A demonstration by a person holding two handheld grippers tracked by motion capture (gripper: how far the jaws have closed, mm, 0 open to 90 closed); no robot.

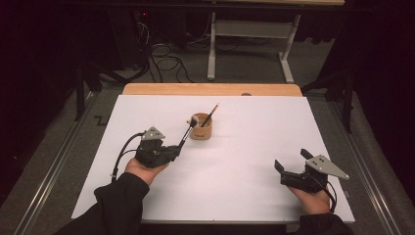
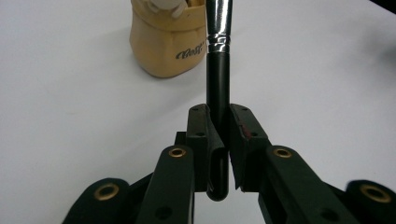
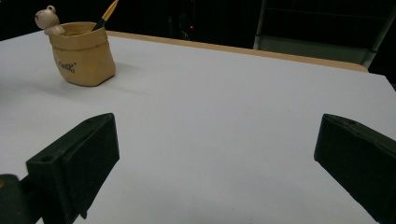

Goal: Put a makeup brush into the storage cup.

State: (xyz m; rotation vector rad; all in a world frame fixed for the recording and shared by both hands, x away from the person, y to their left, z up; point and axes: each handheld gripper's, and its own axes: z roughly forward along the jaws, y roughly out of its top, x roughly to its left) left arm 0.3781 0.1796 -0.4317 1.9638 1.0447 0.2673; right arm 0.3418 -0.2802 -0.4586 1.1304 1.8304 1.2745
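Clamped low on the brush (image 2: 218,74), the left hand-held gripper (image 1: 172,150) could tip the pot (image 1: 201,129); right hand-held gripper (image 1: 289,170) gapes wide.

The brush (image 2: 217,79) is showing a black handle and a shiny silver ferrule. The pot (image 2: 166,44) is looking tan with dark lettering, a cream bear (image 3: 46,18) sitting at its rim. The table (image 1: 254,161) is lying plain white, edged in light wood. Both grippers' jaws are showing matt black.
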